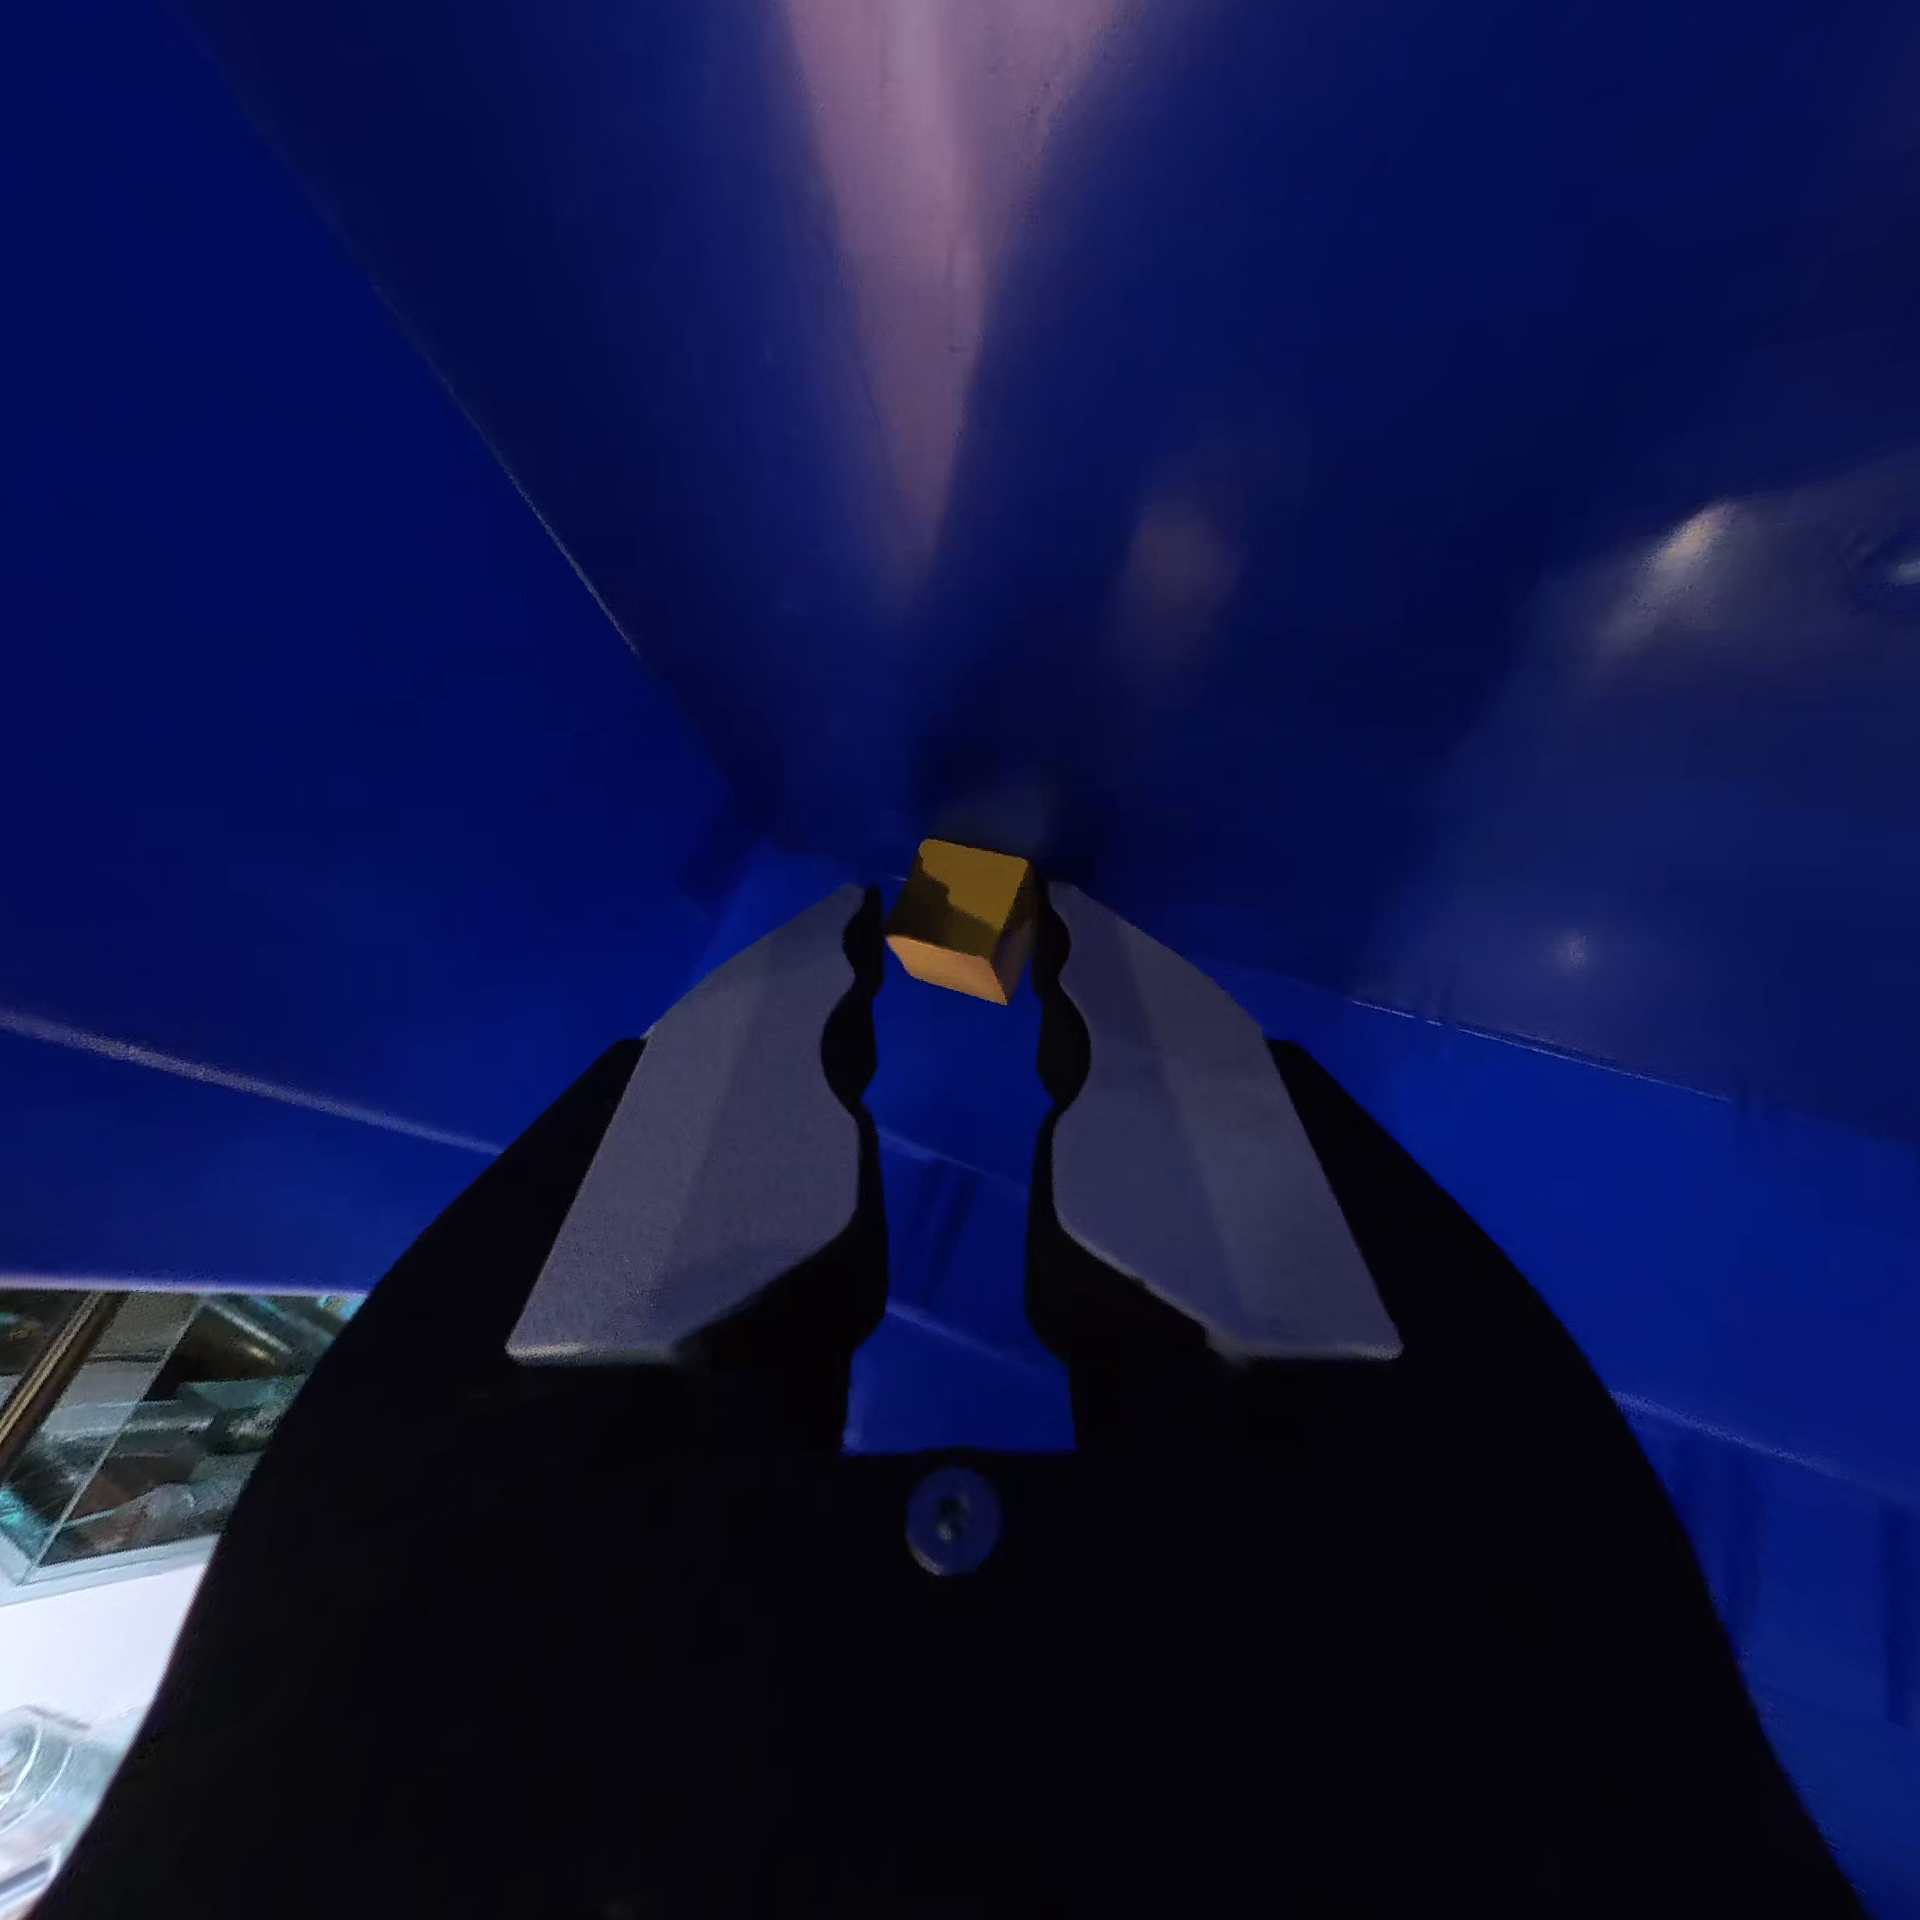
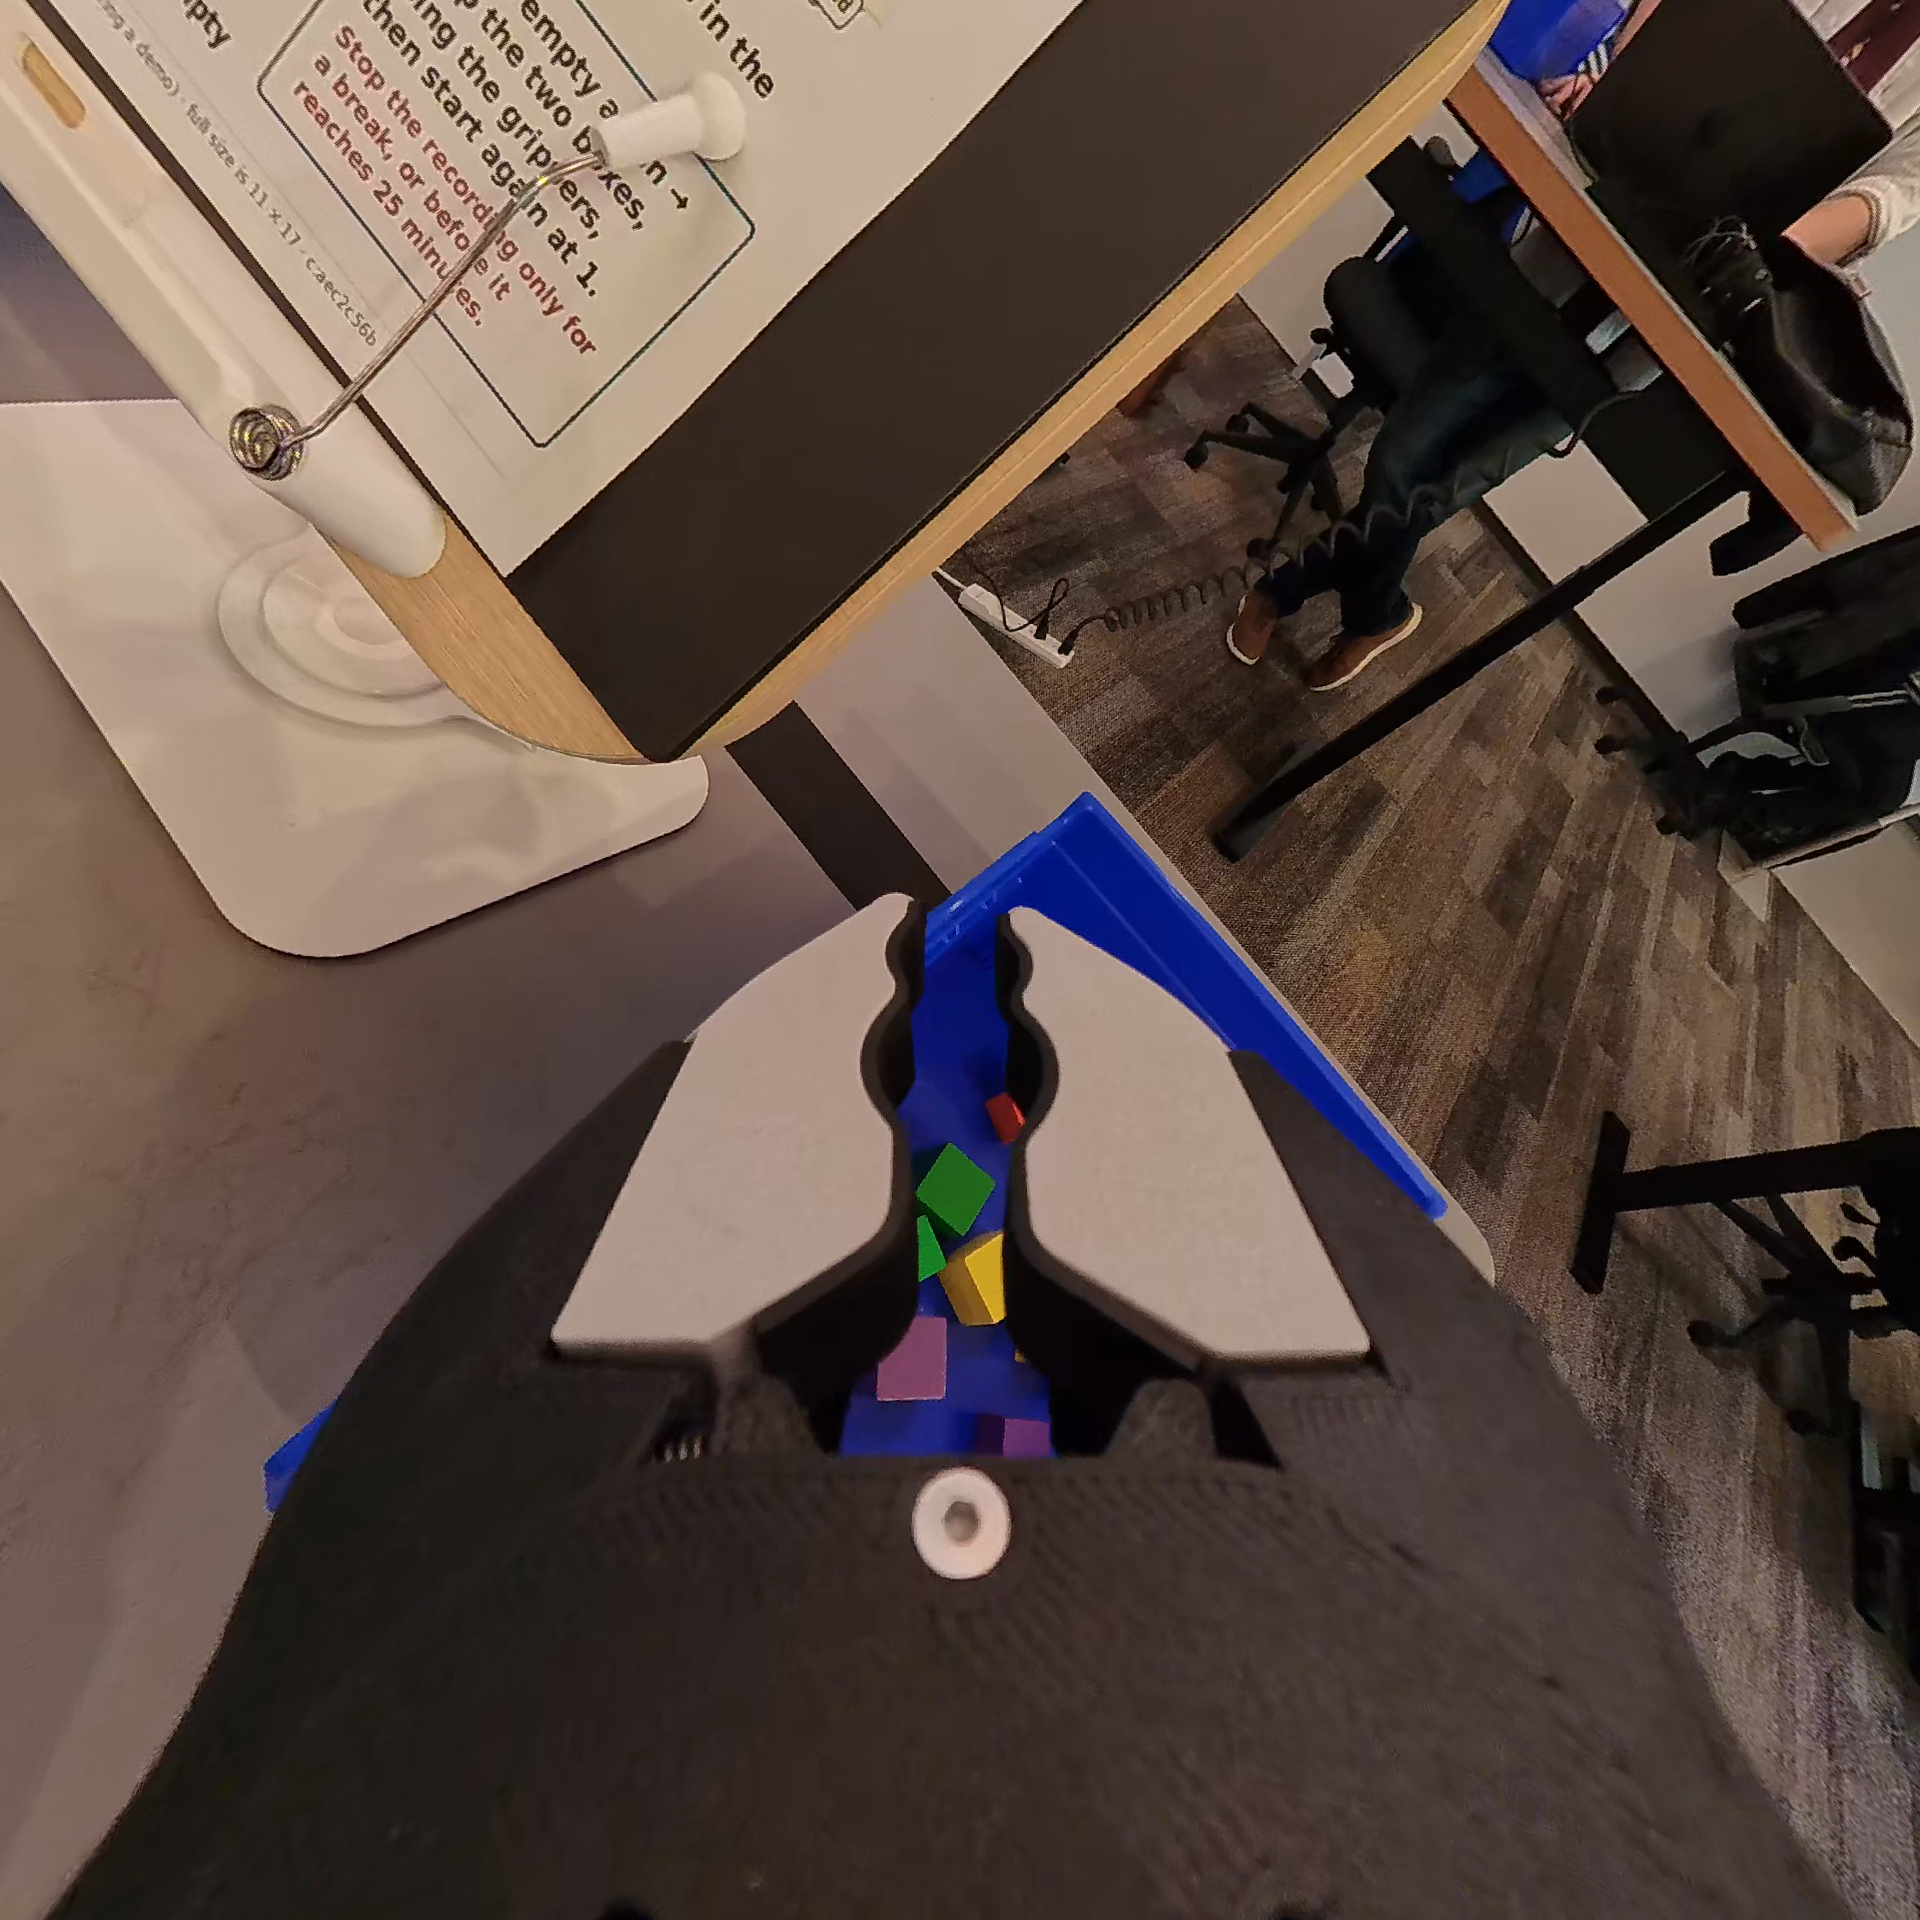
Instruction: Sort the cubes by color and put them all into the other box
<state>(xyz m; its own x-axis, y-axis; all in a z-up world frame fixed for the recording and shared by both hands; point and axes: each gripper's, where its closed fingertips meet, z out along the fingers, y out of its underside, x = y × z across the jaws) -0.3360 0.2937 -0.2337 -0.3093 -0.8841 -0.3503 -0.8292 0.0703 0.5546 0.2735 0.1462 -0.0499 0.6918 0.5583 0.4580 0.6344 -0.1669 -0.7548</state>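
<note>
Left gripper (image 1: pixel 958 914): black body w/ grey finger plates is filling the lower part of the left wrist view; it is reaching deep into a blue box (image 1: pixel 364 727); the two fingertips are pinching a yellow cube (image 1: pixel 961 920) between them, one tip on each side.
Yellow cube: it is sitting tilted, one corner pointing down, right at the finger ends; whether it is touching the box floor or hanging above it, cannot tell.
Blue box: its glossy walls are surrounding the gripper on all sides and are taking nearly the whole pic; light spots are reflecting on the right wall.
Right gripper (image 2: pixel 956 925): it is hovering above a second blue box (image 2: pixel 1174 956); jaws are standing narrow, w/ only a slim gap, and nothing is sitting between the tips.
Second blue box: it is resting on the grey table (image 2: pixel 260 1143), near the table edge; most of it is hiding under the gripper.
Cubes inside, seen through the finger gap: a red cube (image 2: pixel 1004 1115) is lying farthest; then a green cube (image 2: pixel 954 1188); a yellow cube in the 2nd box (image 2: pixel 977 1280) is lying just beside the green one; a purple cube (image 2: pixel 912 1359) is lying nearest the camera; colours are lying mixed, not in groups.
Background: a white stand (image 2: pixel 343 790) is holding an instruction board (image 2: pixel 831 364) w/ a printed sheet under a wire clip; a person's legs (image 2: pixel 1382 520) are showing by a desk on the far side, above carpet floor.
</note>
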